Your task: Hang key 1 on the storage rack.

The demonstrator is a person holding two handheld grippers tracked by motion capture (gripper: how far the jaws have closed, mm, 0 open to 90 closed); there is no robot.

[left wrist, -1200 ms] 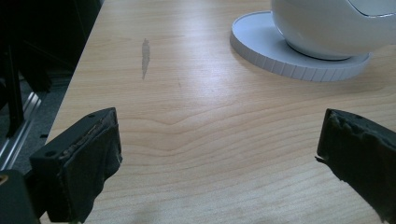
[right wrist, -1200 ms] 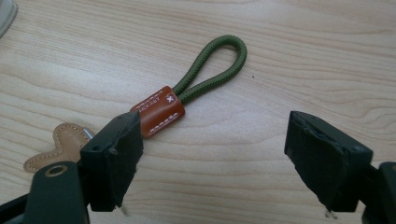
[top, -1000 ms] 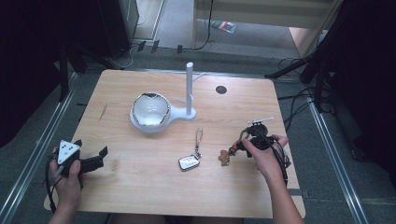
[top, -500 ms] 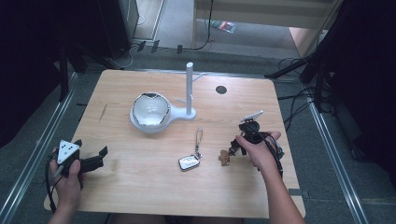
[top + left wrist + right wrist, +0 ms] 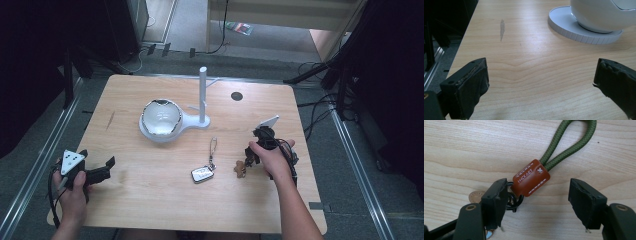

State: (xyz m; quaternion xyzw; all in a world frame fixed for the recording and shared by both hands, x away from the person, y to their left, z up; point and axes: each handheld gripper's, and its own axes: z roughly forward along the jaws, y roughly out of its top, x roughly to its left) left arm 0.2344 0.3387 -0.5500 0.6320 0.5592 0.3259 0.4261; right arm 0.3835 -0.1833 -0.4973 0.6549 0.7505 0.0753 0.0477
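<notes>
A small keychain (image 5: 240,168) lies right of the table's centre; in the right gripper view it is a brown leather tag (image 5: 532,178) on an olive cord loop (image 5: 569,142) with black rings. My right gripper (image 5: 249,156) (image 5: 537,187) points down at it. The tag lies between the jaws, which have just been closing and stand apart, and the pads do not press on it. The left fingertip (image 5: 496,195) sits against the black rings. My left gripper (image 5: 98,165) (image 5: 541,80) rests open near the front left corner, with nothing between its jaws.
A silver car key fob (image 5: 202,174) with a metal ring lies left of the keychain. A white bowl (image 5: 161,118) (image 5: 604,12) on a round base joins a white upright post (image 5: 202,95) behind it. A dark round hole (image 5: 236,96) marks the table's far side.
The right hand has moved left and a little down onto the keychain, and its jaws have narrowed. The left hand and gripper have kept still.
</notes>
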